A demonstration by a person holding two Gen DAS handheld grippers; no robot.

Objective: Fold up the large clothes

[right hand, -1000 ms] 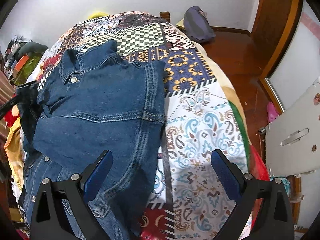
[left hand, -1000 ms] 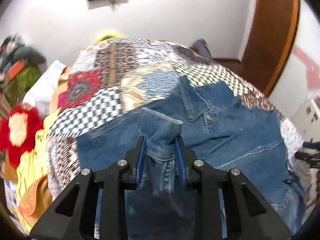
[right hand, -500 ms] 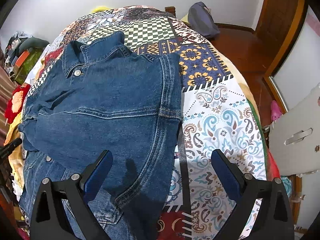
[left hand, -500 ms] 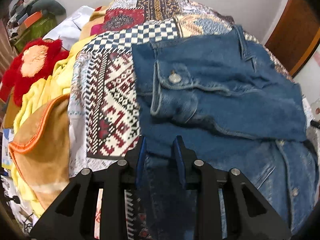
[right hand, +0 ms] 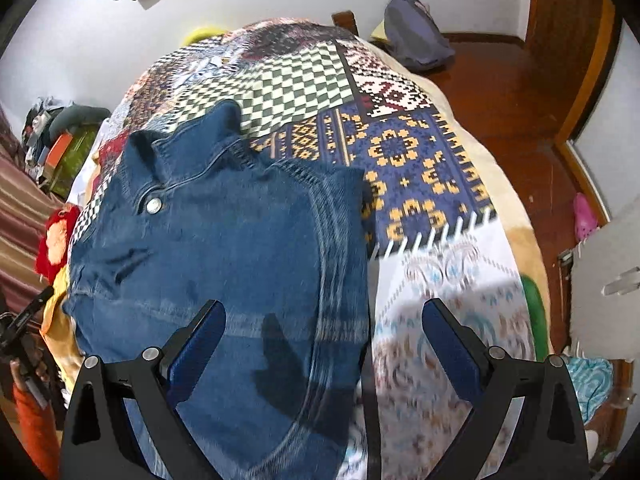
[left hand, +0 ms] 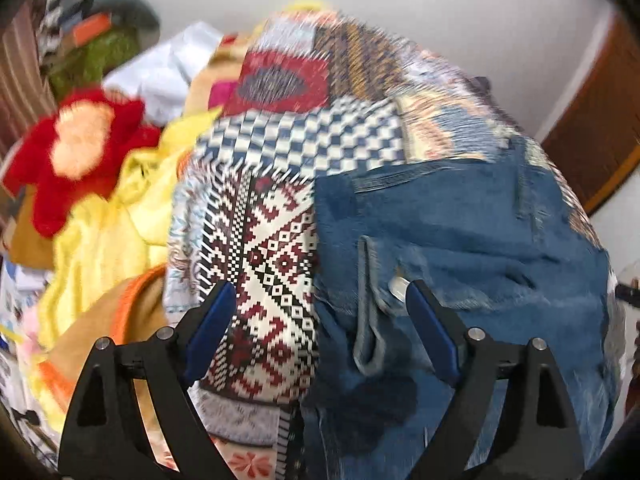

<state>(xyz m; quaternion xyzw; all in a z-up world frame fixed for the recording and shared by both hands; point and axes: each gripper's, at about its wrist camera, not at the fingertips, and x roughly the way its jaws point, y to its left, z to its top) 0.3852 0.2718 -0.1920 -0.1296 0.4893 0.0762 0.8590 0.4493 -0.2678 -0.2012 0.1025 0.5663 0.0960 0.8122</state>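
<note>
Bed (right hand: 404, 152): soft patchwork quilt, checks and geometric prints. Jacket (right hand: 224, 248) lies flat on it at 9 o'clock in the right view: stiff blue denim, heavy seams, collar at 11, sleeves look tucked in. Judged partway; cross fold left. Left claw (left hand: 320, 320) and right claw (right hand: 324, 340) both spread, holding nothing. Metal button (right hand: 154, 205) by collar.

Both grippers alike: left gripper (left hand: 316, 312) & right gripper (right hand: 324, 328) w/ black triangular cut-out frames, blue finger pads (left hand: 210, 324), silver screws (right hand: 150, 353).
</note>
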